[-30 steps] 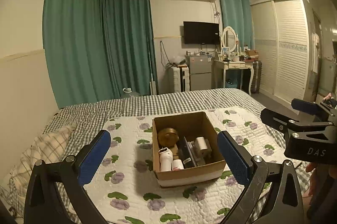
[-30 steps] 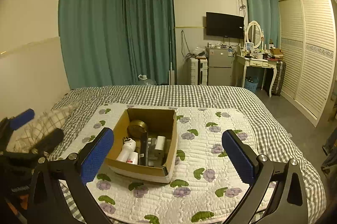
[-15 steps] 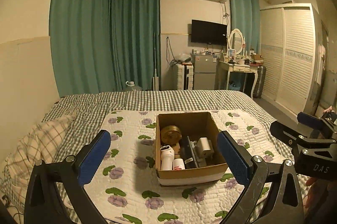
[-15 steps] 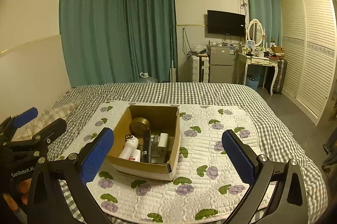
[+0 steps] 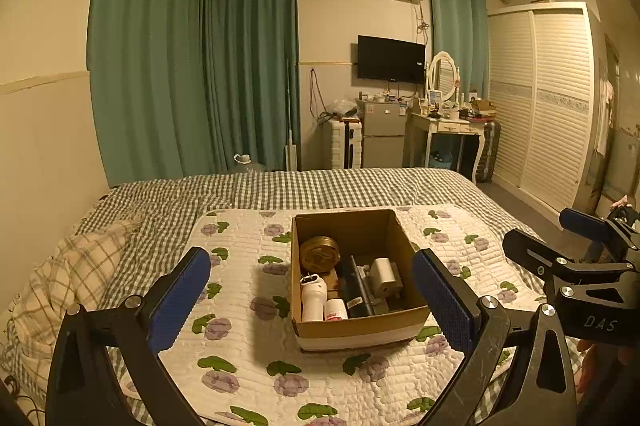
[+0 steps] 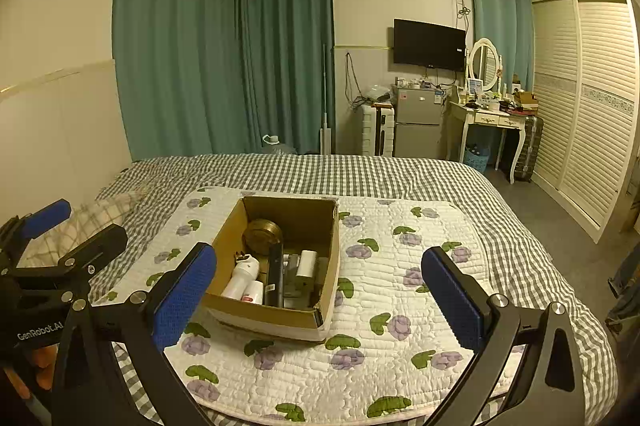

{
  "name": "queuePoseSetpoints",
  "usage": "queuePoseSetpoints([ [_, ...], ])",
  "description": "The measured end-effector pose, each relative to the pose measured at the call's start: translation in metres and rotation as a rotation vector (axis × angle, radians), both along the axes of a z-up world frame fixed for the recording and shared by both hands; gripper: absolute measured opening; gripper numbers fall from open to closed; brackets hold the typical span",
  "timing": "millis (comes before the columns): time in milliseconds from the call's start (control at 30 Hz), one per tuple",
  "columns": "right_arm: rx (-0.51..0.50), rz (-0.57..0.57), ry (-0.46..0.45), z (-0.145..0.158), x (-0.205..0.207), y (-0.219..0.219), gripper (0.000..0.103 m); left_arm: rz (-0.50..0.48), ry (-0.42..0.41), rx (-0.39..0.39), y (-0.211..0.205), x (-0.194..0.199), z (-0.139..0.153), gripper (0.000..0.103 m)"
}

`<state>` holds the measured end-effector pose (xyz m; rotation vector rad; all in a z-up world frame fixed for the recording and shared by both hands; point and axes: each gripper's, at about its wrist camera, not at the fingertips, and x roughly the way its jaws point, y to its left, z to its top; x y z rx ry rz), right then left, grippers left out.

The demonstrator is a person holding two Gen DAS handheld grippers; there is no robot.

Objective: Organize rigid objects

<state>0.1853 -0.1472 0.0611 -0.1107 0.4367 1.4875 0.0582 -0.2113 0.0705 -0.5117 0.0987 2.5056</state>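
On the bed [image 5: 328, 185], one box [image 5: 360, 326] faces two spread, empty grippers.

a wide bed covered in a grey-and-white checked sheet [image 5: 328, 185] fills the middle of the room. spread flat over the near part of the sheet lies a white quilted mat printed with purple flowers and green leaves [image 6: 400, 310], its edges falling short of the bed's sides so checked cloth shows all round. an open brown cardboard box with a white band along its near base [image 5: 356, 328] stands on the mat, roughly central, holding several small items. at the left edge of the bed a cream pillow with a loose plaid pattern [image 5: 76, 266] rests on the sheet, just beside the mat.
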Motion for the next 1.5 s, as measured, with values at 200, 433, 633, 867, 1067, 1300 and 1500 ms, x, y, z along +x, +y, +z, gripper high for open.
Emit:
queuePoseSetpoints([
  [200,-0.007,-0.006,0.012,-0.002,0.002,0.001,0.103,0.002,0.001,0.007,-0.001,0.001,-0.002,0.103],
  [433,-0.006,-0.02,-0.015,-0.002,-0.001,0.004,0.103,0.002,-0.018,0.016,-0.001,-0.001,-0.004,0.103],
  [633,-0.017,-0.019,-0.014,-0.006,-0.003,0.009,0.103,0.008,-0.028,0.021,-0.003,-0.003,-0.005,0.103],
  [867,-0.024,-0.015,-0.011,-0.007,-0.004,0.011,0.103,0.011,-0.037,0.021,-0.003,-0.006,-0.005,0.103],
  [1067,-0.031,-0.01,-0.011,-0.01,-0.007,0.012,0.103,0.016,-0.036,0.017,-0.003,-0.006,-0.006,0.103],
  [1300,-0.035,-0.007,-0.01,-0.01,-0.009,0.015,0.103,0.016,-0.038,0.006,-0.001,-0.008,-0.007,0.103],
  [1500,-0.035,-0.016,-0.008,-0.009,-0.008,0.019,0.103,0.011,-0.038,0.007,-0.001,-0.009,-0.009,0.103],
])
